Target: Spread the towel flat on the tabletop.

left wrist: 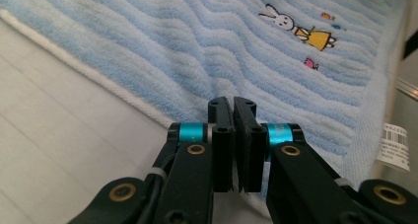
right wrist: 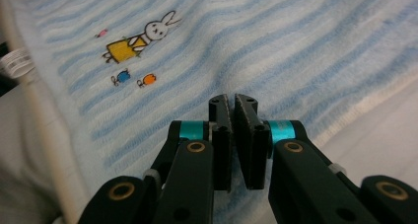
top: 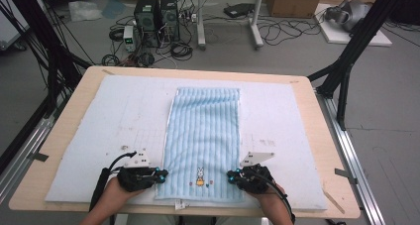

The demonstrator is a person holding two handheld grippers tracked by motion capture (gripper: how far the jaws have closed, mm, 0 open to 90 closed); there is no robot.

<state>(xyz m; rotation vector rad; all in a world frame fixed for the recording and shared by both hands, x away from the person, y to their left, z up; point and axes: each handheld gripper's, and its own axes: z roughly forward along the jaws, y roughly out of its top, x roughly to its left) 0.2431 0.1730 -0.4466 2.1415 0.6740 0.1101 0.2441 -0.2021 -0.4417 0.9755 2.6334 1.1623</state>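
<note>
Jaws on the left gripper are pinched together right at the left edge of the light blue towel, though whether they've got any cloth, can't tell. The towel lies flat down the middle of the foam mat. Right gripper: jaws likewise closed at the towel's right edge.

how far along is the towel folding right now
Done: the blue towel lies flat on the pad. In hand: the left tongs and right tongs are shut at its long edges near the rabbit picture. Left: no fold shows yet, so lifting the near end comes next.
</note>
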